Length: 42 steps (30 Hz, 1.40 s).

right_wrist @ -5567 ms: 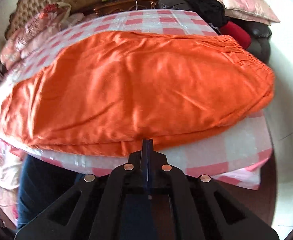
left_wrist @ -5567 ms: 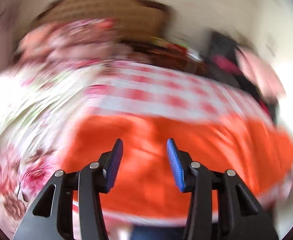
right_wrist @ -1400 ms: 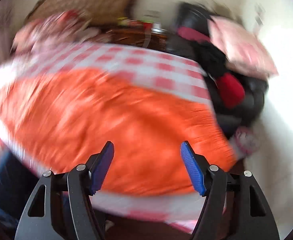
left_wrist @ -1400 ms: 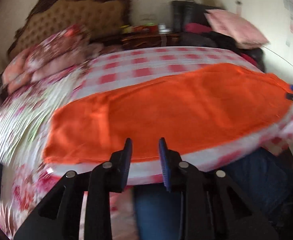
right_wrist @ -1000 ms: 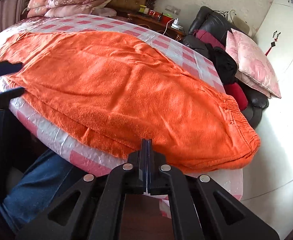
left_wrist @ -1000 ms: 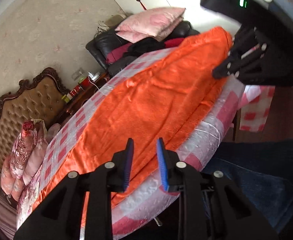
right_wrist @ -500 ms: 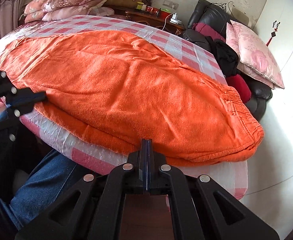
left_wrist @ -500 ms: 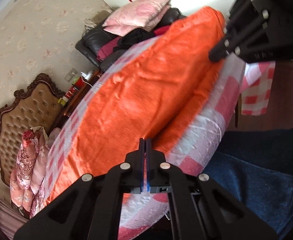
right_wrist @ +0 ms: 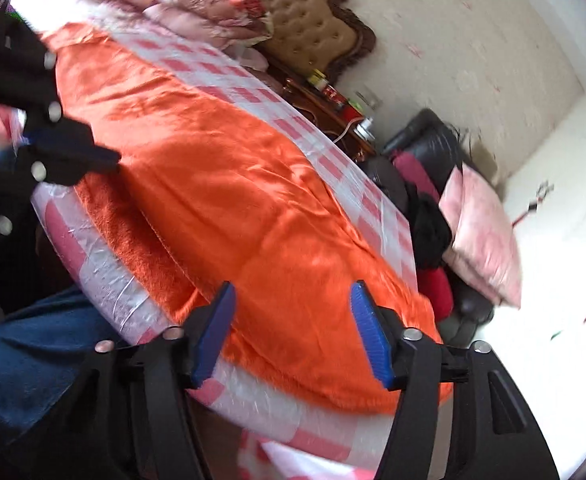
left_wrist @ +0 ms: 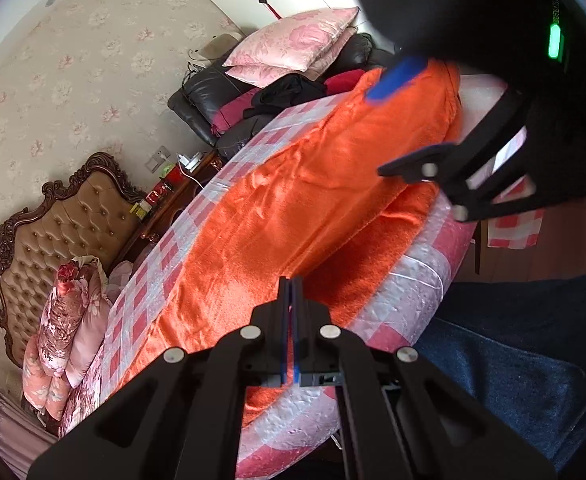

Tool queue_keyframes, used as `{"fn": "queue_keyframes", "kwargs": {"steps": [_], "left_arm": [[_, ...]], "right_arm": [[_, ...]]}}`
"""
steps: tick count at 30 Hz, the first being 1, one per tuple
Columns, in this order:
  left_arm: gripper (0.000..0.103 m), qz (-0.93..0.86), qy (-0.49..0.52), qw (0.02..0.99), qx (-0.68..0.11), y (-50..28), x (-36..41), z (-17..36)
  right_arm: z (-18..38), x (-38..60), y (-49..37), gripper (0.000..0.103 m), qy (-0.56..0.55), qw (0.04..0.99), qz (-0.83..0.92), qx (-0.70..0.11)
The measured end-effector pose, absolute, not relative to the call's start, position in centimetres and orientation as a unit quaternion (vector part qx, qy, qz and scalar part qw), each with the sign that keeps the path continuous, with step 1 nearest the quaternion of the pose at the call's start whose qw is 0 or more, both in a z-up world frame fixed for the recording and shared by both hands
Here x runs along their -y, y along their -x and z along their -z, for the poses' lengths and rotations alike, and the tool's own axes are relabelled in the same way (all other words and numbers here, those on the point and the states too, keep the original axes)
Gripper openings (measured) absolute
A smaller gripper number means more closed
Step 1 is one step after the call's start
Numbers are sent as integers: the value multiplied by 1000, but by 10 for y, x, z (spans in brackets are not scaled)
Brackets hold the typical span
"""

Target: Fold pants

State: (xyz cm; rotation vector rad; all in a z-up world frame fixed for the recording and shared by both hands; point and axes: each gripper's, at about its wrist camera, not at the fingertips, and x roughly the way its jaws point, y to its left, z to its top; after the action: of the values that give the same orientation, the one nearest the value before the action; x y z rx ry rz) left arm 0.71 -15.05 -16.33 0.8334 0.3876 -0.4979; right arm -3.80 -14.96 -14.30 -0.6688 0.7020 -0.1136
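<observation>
While the orange pants lie spread lengthwise on the bed, they cover the near side of the red-and-white checked cover; one long edge is turned over near the mattress edge, showing a rougher, darker underside. Waistband end sits toward the sofa side, by the mattress corner.

Left gripper: fingers pressed together at the pants' near edge. Camera angle hides whether any cloth is caught between them, can't tell. Seen from the right wrist view, its tip sits at that same edge.

Right gripper: jaws opening, blue pads apart, straddling the waistband end with orange fabric in the gap but not pinched. Frame is motion-blurred.

Person's leg in blue jeans is right against the bed edge.

Further out: tufted tan headboard with dark carved frame, folded floral quilts stacked below it. Dark wood nightstand holds small cans and a plugged-in charger, details too small. Black leather sofa acts as the only catch-all: pink pillows, black and dark red clothing piled on it. Floral wallpaper behind.
</observation>
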Motion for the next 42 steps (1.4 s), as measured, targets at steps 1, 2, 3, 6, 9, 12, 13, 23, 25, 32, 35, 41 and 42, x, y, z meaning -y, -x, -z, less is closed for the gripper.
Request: {"fn": "queue_keyframes", "kwargs": {"steps": [1, 2, 3, 6, 9, 12, 13, 23, 25, 32, 35, 41, 42], "left_arm": [[1, 237, -397, 868, -184, -7, 150, 162], [1, 237, -394, 869, -183, -6, 149, 161], [1, 237, -392, 870, -182, -6, 149, 159], [1, 236, -389, 872, -179, -4, 148, 155], [1, 237, -387, 873, -180, 1, 148, 153], [1, 246, -388, 869, -182, 7, 148, 155], [1, 248, -391, 867, -184, 9, 148, 157], [1, 244, -388, 871, -176, 9, 146, 155], [1, 242, -385, 873, -174, 9, 145, 153], [0, 238, -369, 882, -169, 6, 143, 145], [0, 242, -368, 881, -170, 9, 145, 147], [1, 244, -375, 878, -171, 12, 146, 149], [1, 245, -375, 877, -174, 12, 146, 150]], "right_arm": [[144, 148, 34, 32, 326, 882, 50, -337], [147, 143, 28, 24, 330, 882, 34, -335], [147, 143, 28, 17, 330, 882, 34, -335], [155, 138, 25, 0, 343, 877, 22, -334], [146, 140, 36, 0, 333, 886, 19, -321], [144, 145, 47, 0, 340, 884, 24, -319], [146, 148, 48, 0, 341, 882, 25, -324], [150, 148, 55, 16, 318, 898, 9, -306], [152, 142, 53, 48, 327, 896, 7, -302], [145, 138, 62, 71, 346, 898, -17, -271], [148, 137, 61, 45, 352, 894, -18, -276], [164, 137, 47, 1, 363, 880, -39, -303], [161, 138, 50, 1, 360, 882, -41, -300]]}}
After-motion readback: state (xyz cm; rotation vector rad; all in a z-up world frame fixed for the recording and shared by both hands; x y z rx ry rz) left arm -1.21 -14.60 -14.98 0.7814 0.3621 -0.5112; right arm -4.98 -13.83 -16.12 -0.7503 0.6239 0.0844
